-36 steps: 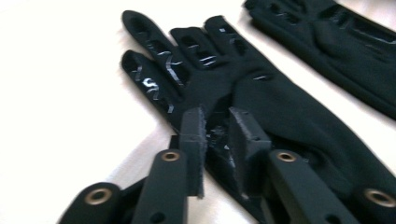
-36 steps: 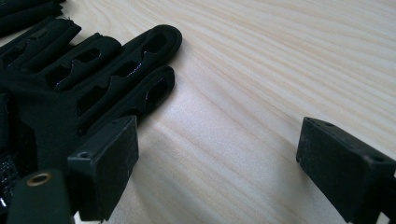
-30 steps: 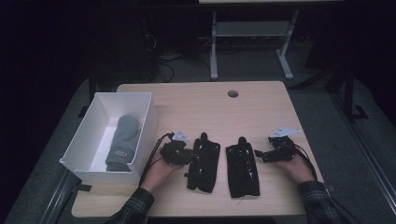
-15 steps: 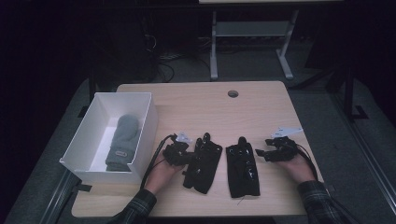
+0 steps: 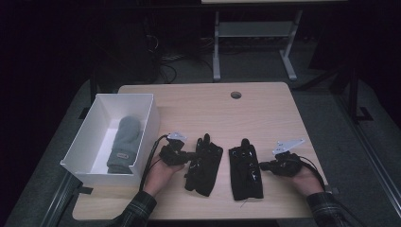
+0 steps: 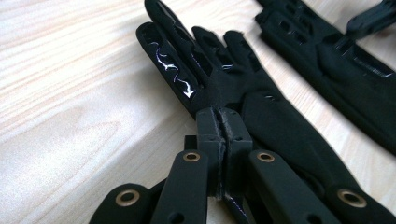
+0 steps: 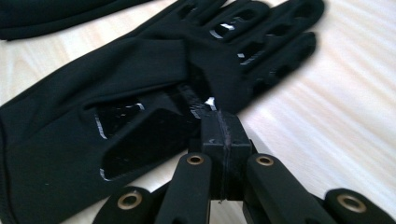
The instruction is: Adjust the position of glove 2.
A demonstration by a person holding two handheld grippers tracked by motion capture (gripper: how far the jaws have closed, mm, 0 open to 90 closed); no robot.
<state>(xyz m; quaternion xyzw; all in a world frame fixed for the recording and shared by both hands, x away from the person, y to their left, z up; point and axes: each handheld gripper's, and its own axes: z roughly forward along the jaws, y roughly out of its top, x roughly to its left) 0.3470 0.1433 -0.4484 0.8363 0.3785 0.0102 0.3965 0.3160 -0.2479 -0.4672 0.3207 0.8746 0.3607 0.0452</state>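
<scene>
left glove (image 5: 204,163): lay flat on the wooden surface (image 5: 265,113), just beside the left hand, fingers pointing away from the person.
right glove (image 5: 246,169): lay flat next to it, apart from it, nearer the right hand.
left tongs (image 6: 223,122): jaws had just been closing and stood pressed together, pinching a fold of the left glove's edge near its thumb.
right tongs (image 7: 219,122): jaws had just been closing and met on the edge of the right glove at its palm side.
white box (image 5: 85,151): stood at the left edge of the surface, a grey mitten (image 5: 124,144) already lying inside.
done: judging by this, one item was boxed and both black gloves were gripped.
left: lifting the gloves and carrying them off the surface, probably to the box.
writing: a small label on the mitten's cuff was too small to read; no brand was legible on the gloves.
</scene>
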